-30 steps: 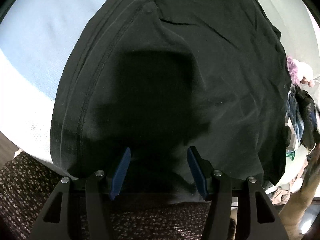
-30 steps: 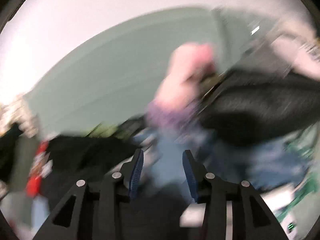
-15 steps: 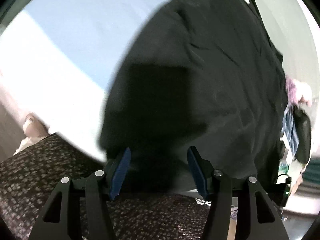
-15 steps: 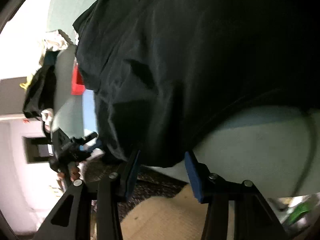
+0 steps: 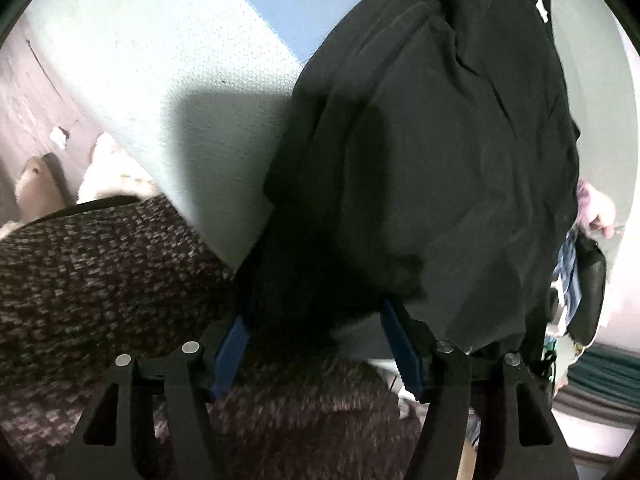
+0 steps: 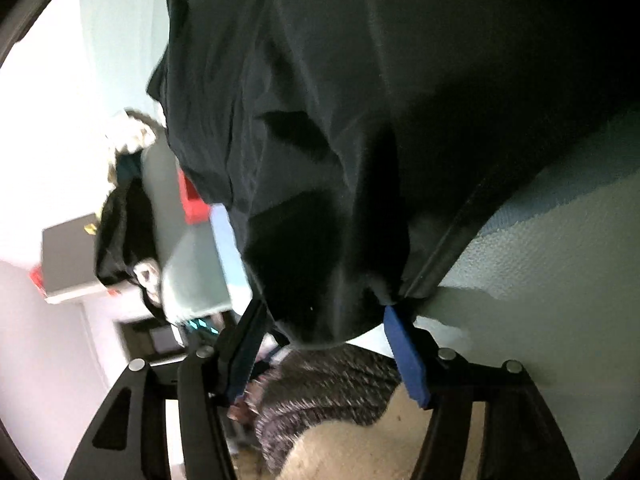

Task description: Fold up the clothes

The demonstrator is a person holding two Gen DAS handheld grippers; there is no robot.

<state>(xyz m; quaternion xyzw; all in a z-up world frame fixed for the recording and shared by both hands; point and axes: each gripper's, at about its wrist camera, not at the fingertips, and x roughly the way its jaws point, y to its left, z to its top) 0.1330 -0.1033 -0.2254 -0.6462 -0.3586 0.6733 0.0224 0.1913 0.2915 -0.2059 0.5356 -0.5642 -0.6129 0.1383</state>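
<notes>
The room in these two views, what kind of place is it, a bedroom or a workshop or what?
Probably a bedroom or living space at home. A black garment lies spread on a pale blue and white bed-like surface, more clothes pile up beyond, and carpet-like floor shows below.

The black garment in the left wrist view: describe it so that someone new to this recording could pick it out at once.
Find the pale bed surface, with its light blue band, that fills the upper left. The black garment lies spread on it, running from the top right down to the edge nearest the camera. It is the only plain black cloth; the brown speckled knit fabric beside it is patterned.
</notes>
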